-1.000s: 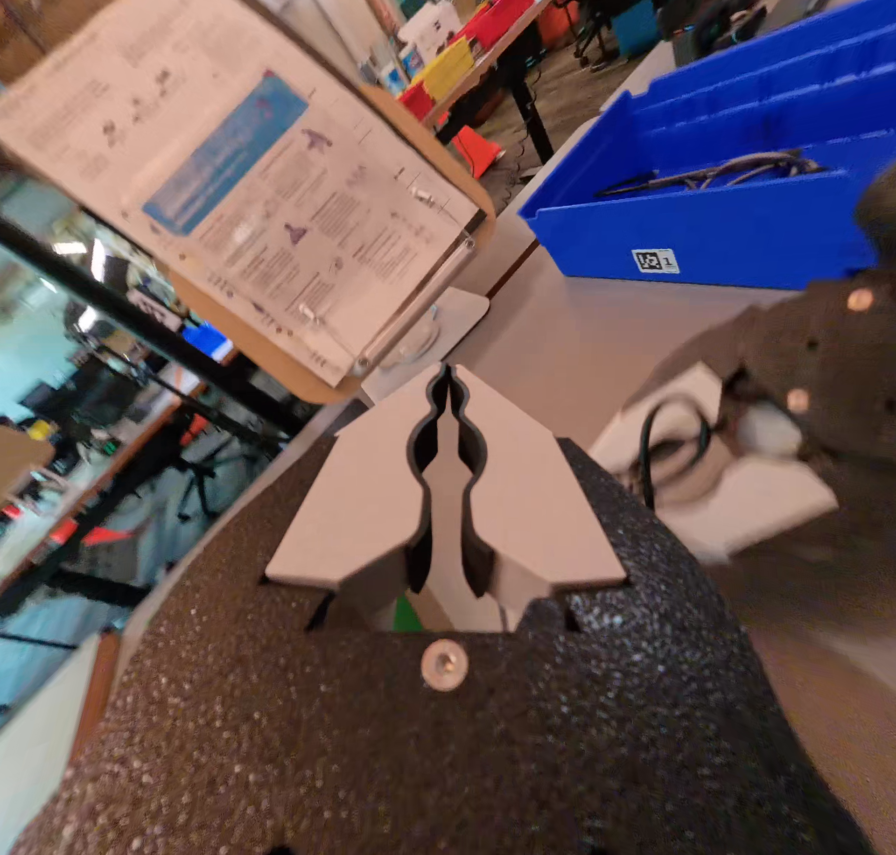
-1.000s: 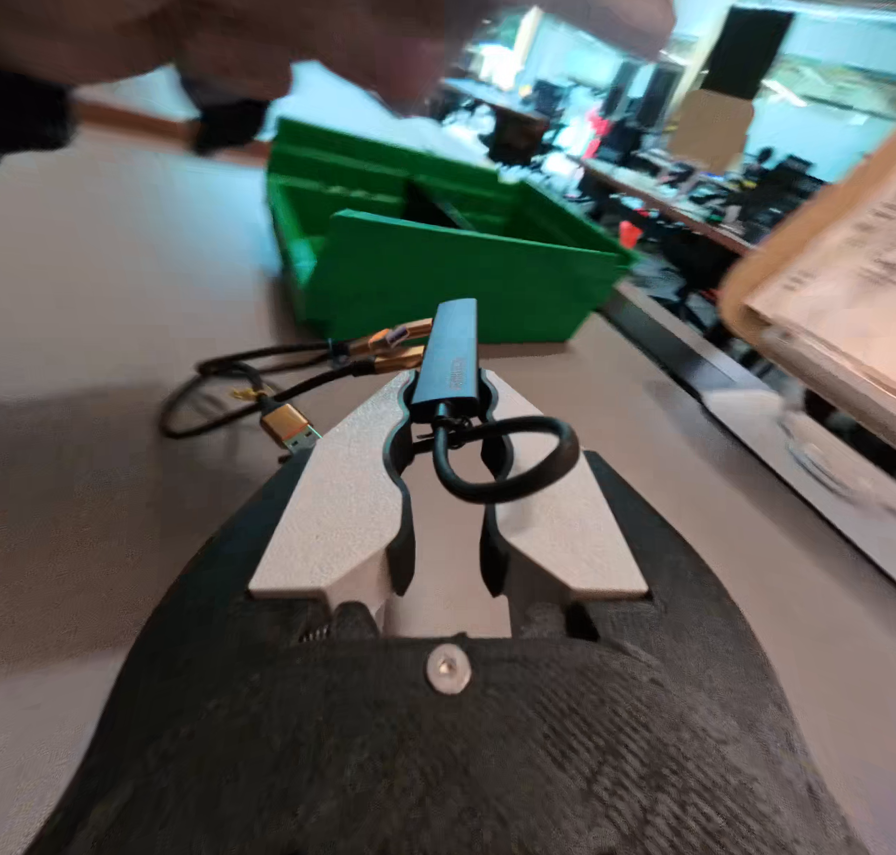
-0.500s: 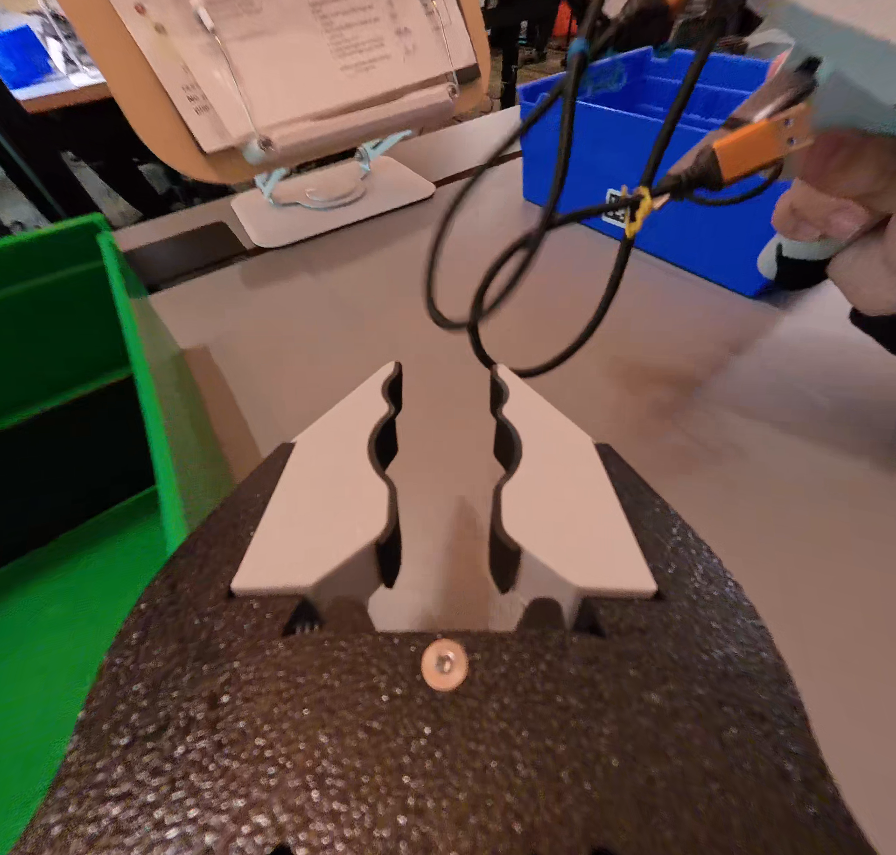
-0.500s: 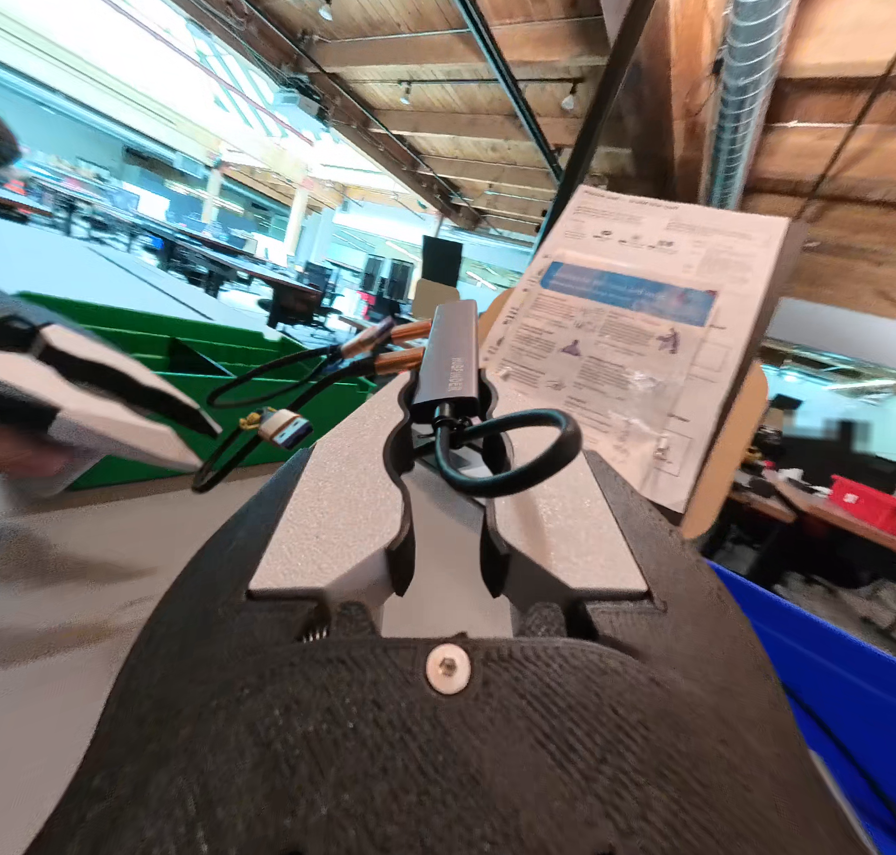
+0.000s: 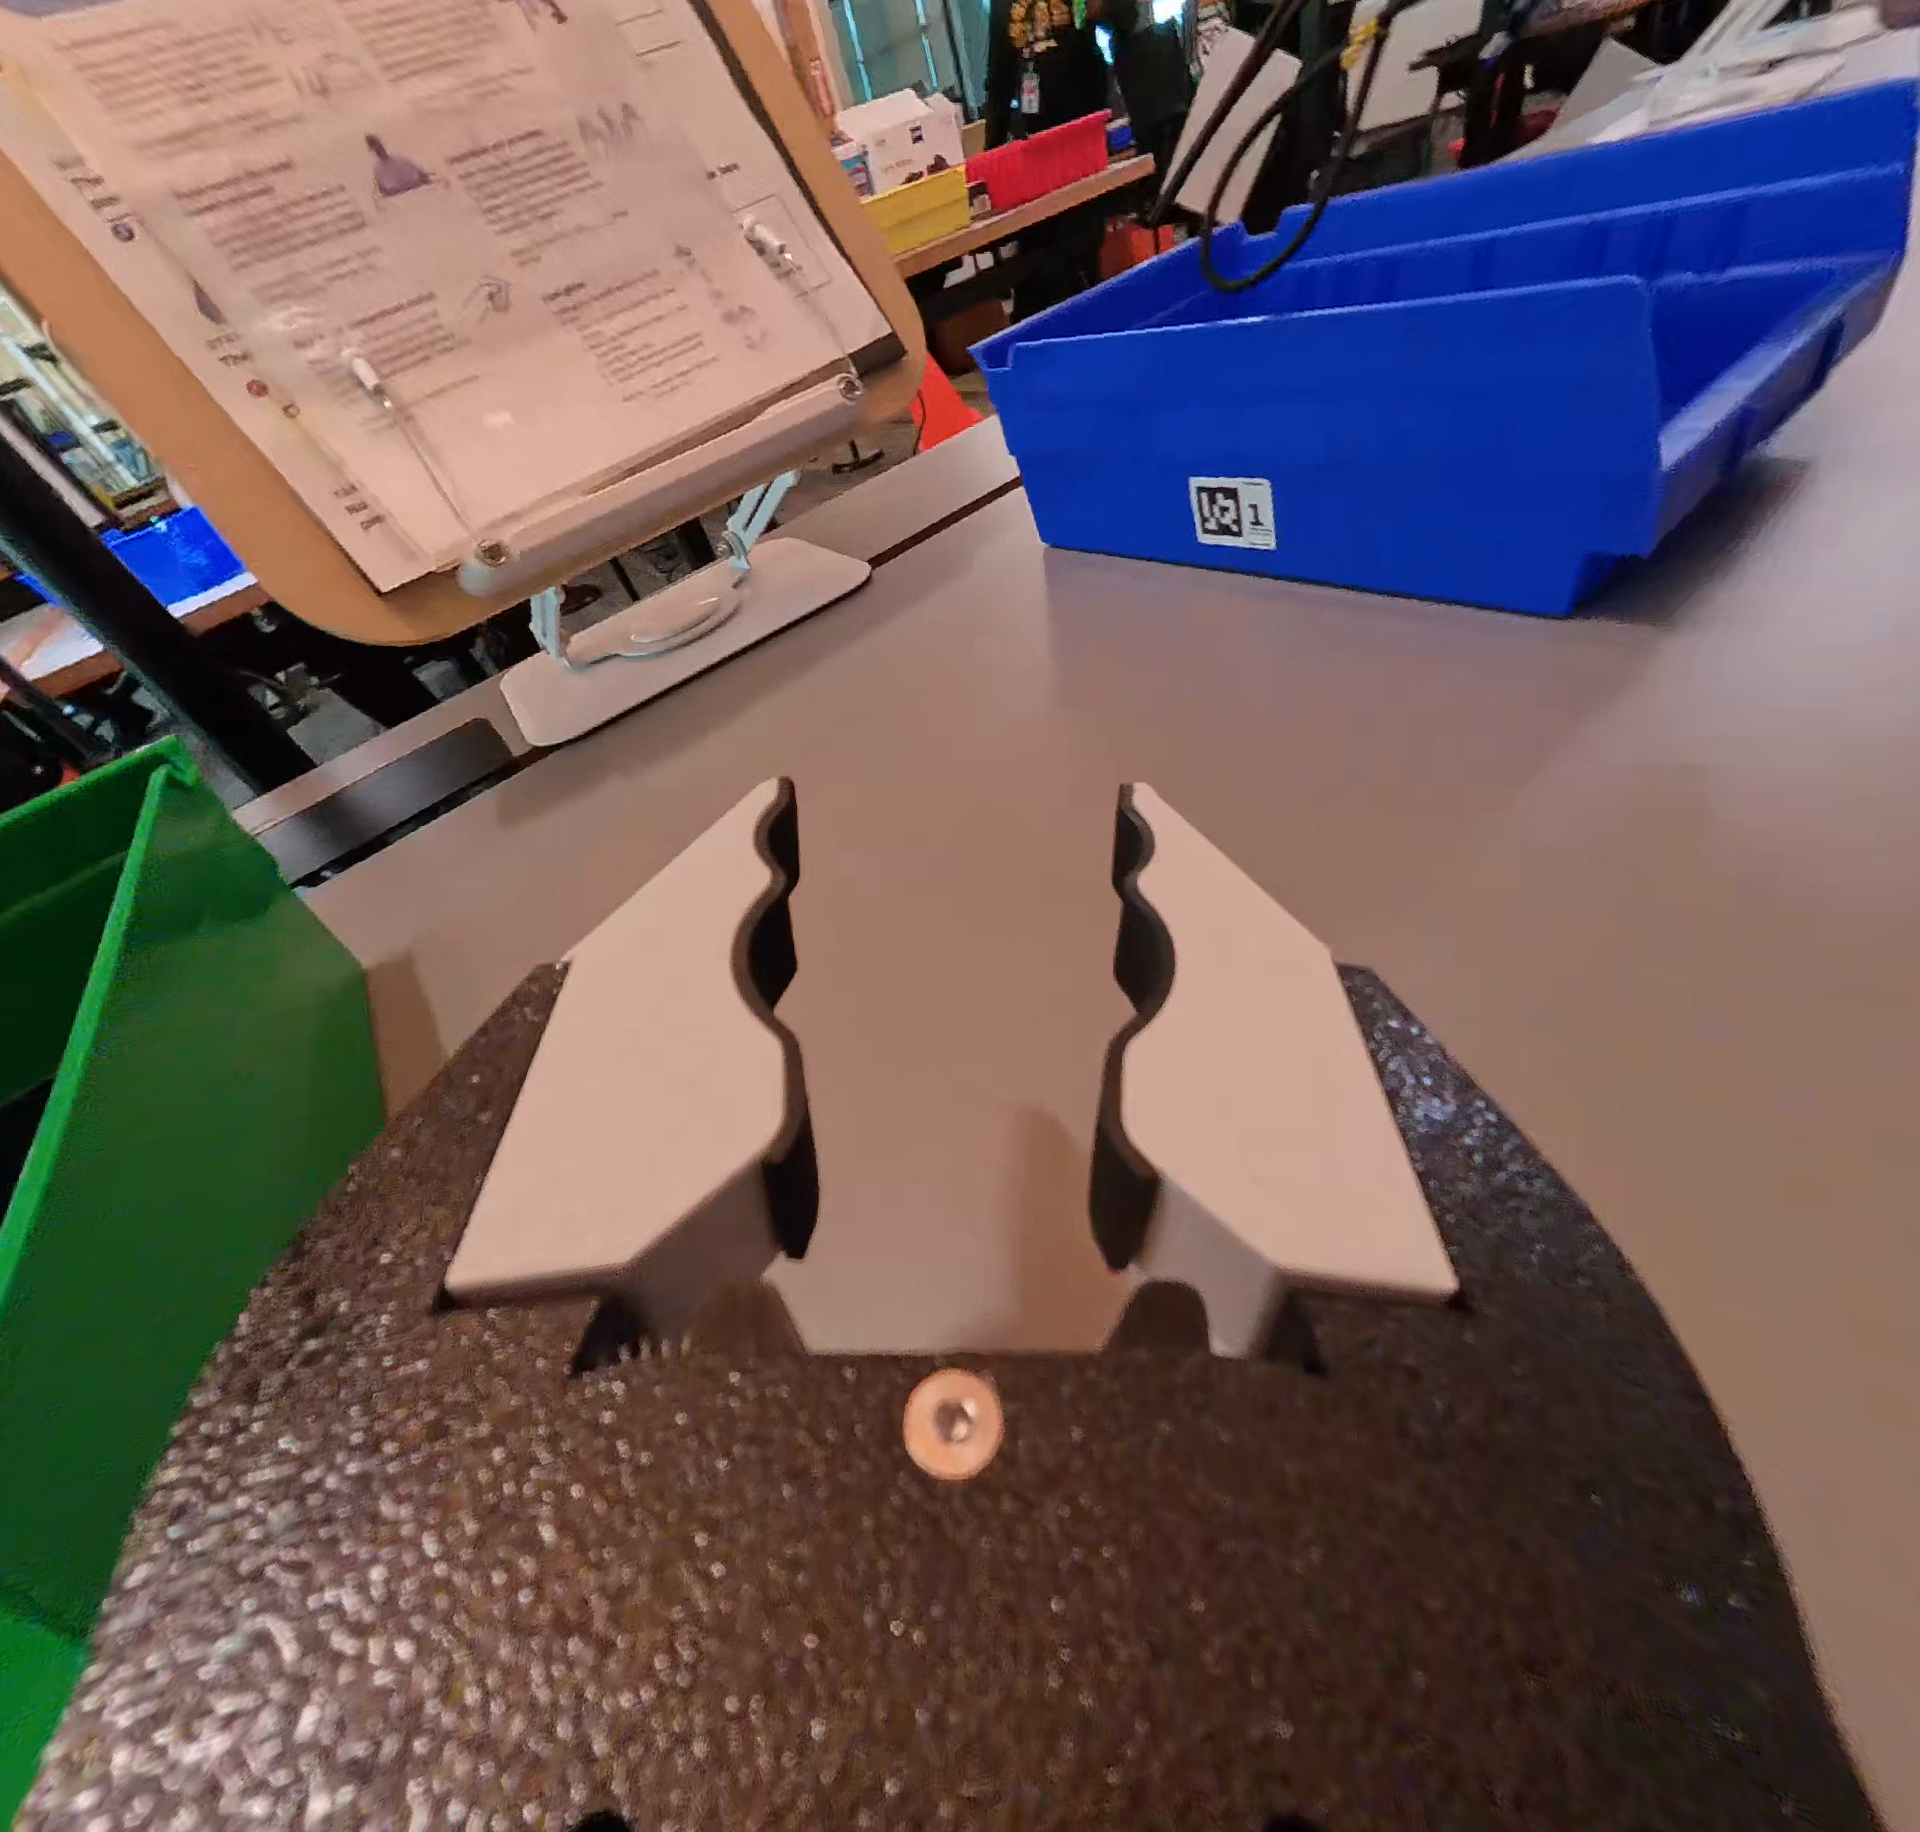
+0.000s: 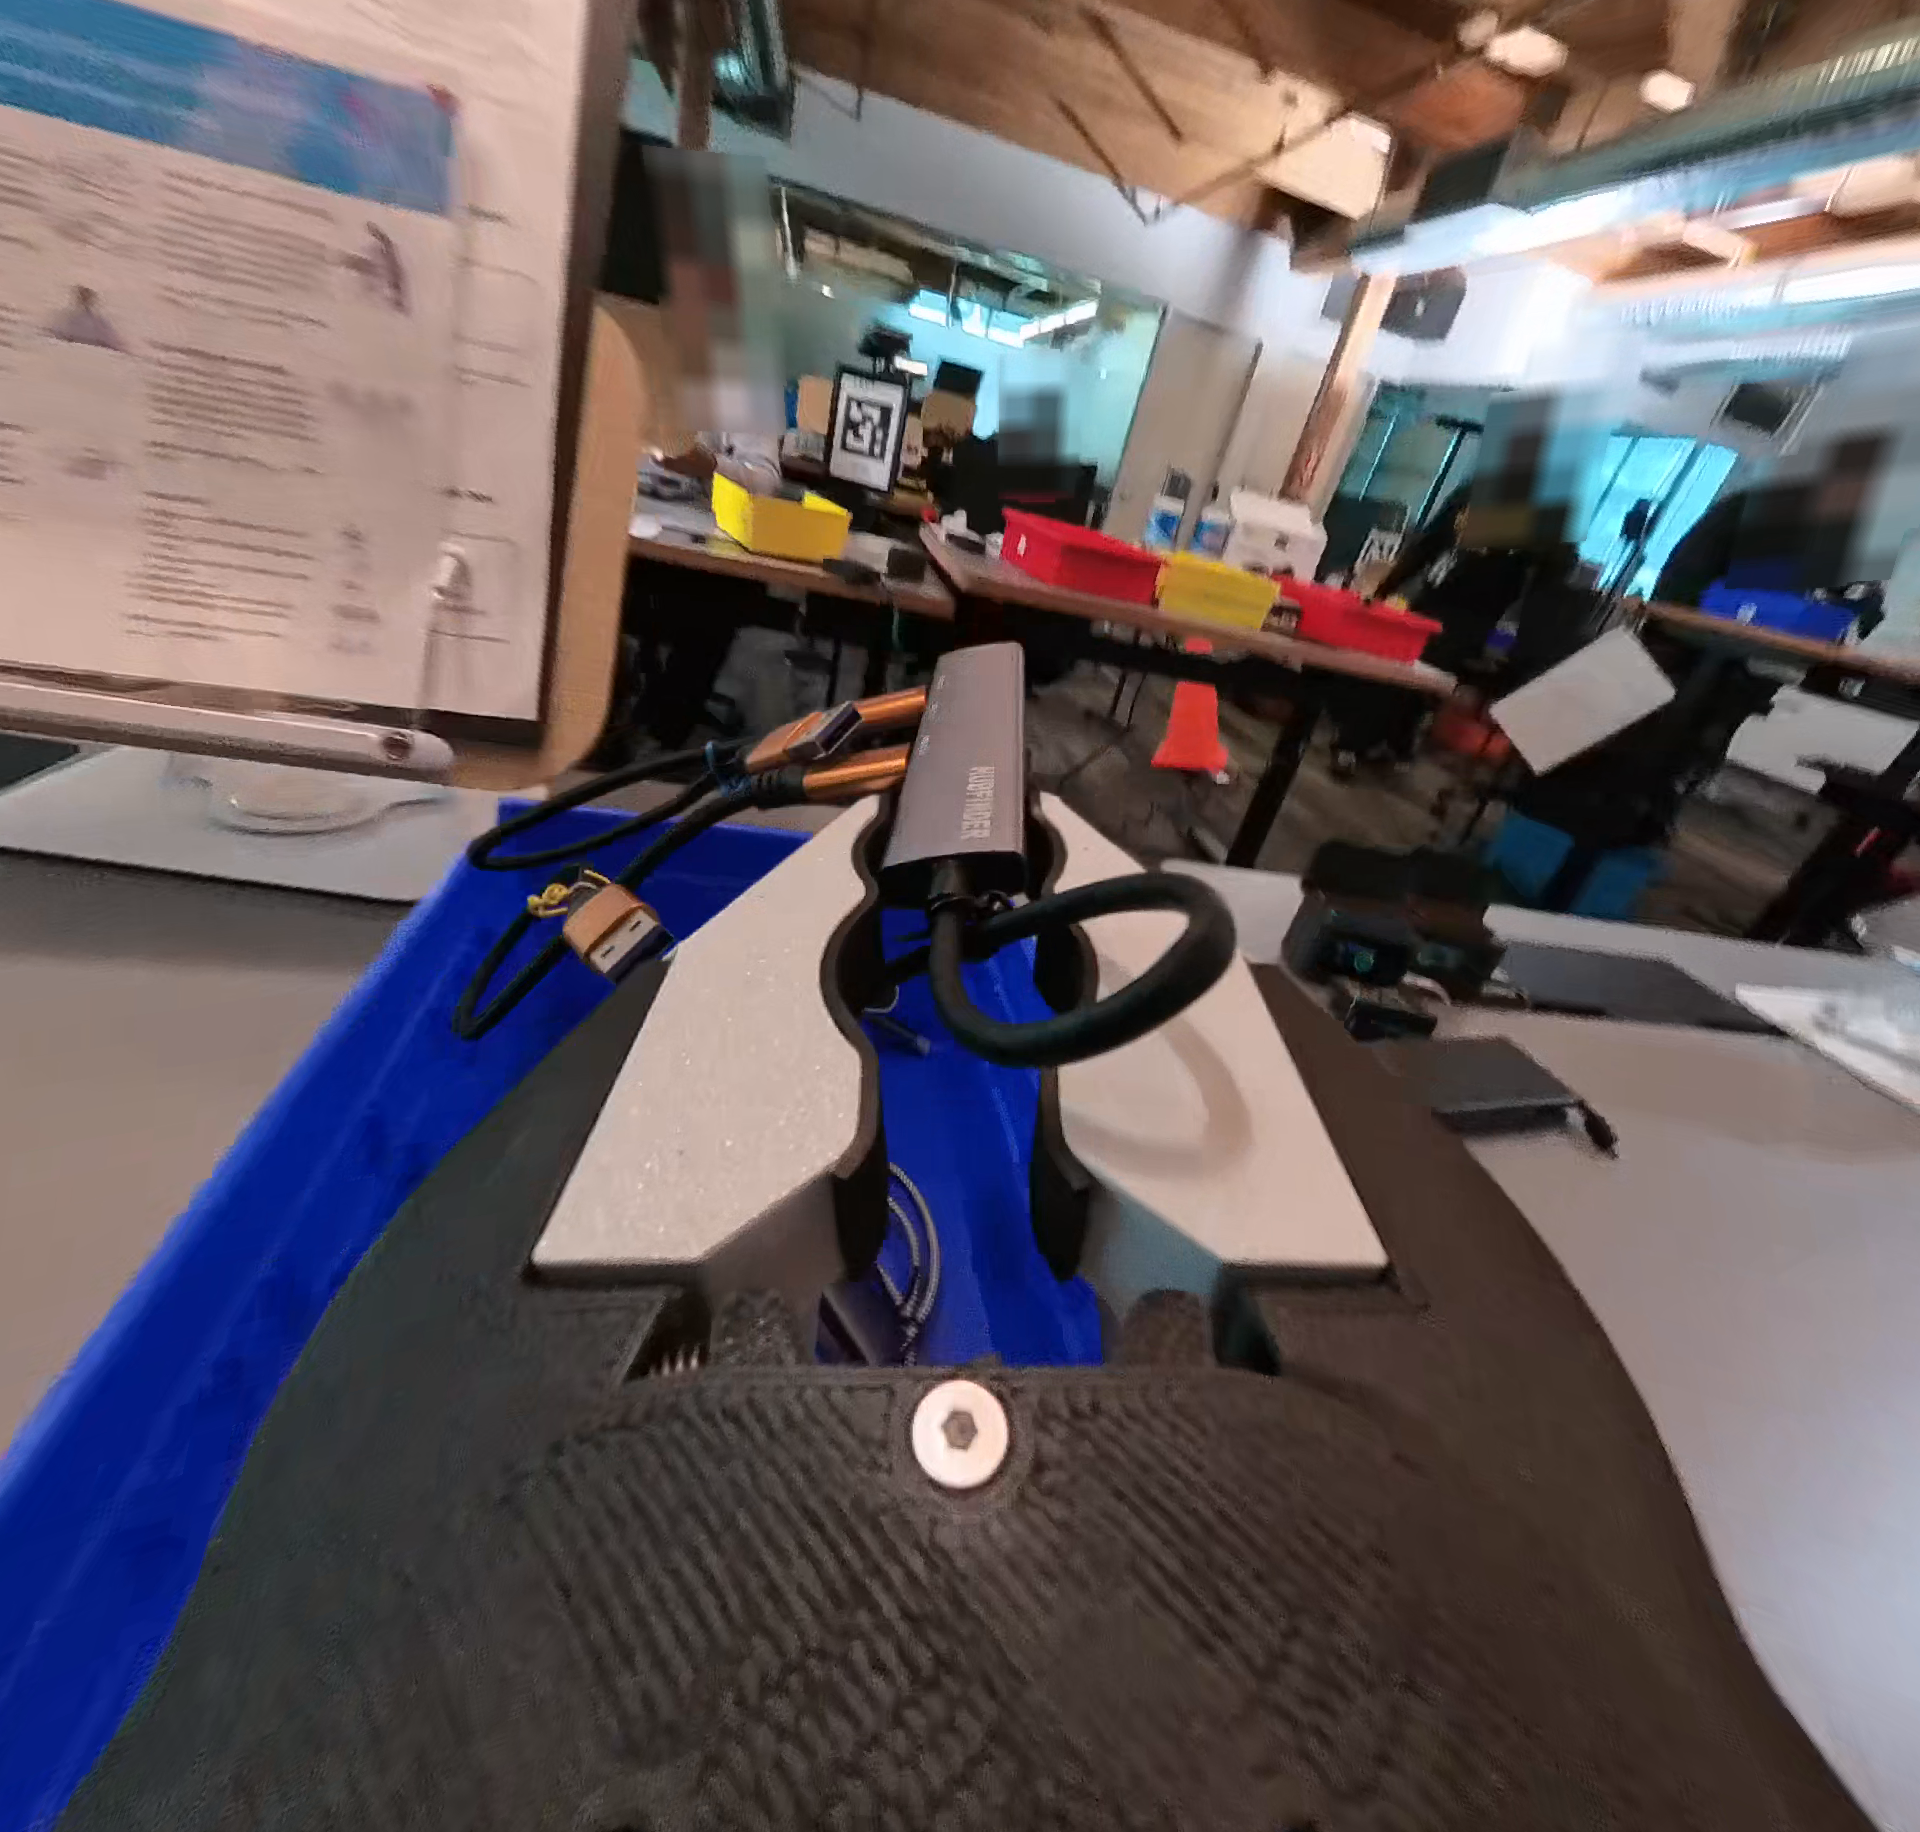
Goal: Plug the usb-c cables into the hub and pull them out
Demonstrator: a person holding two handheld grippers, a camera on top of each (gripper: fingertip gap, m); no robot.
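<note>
My right gripper (image 6: 951, 826) is shut on a dark grey hub (image 6: 961, 759) and holds it in the air over the blue bin (image 6: 343, 1138). Two orange-ended cables (image 6: 852, 743) are plugged into the hub's left side. Their black cords hang down and a loose orange plug (image 6: 613, 935) dangles below. The hub's own black cord (image 6: 1081, 961) loops over my right finger. My left gripper (image 5: 956, 806) is open and empty, low over the grey table (image 5: 1351, 795). In the left wrist view a hanging black cord (image 5: 1262, 172) shows at the top, above the blue bin (image 5: 1455, 411).
A document stand with a printed sheet (image 5: 436, 255) stands at the back of the table, also in the right wrist view (image 6: 260, 328). A green bin (image 5: 135, 1107) is close on my left gripper's left. A small black device (image 6: 1501, 1096) lies on the table right of the blue bin. The tips of one gripper are about 40 centimeters away from the tips of the other.
My right gripper has carried the hub and its cables rightward and now holds them over the blue bin. My left gripper has opened wider; the cables have left its near view.
</note>
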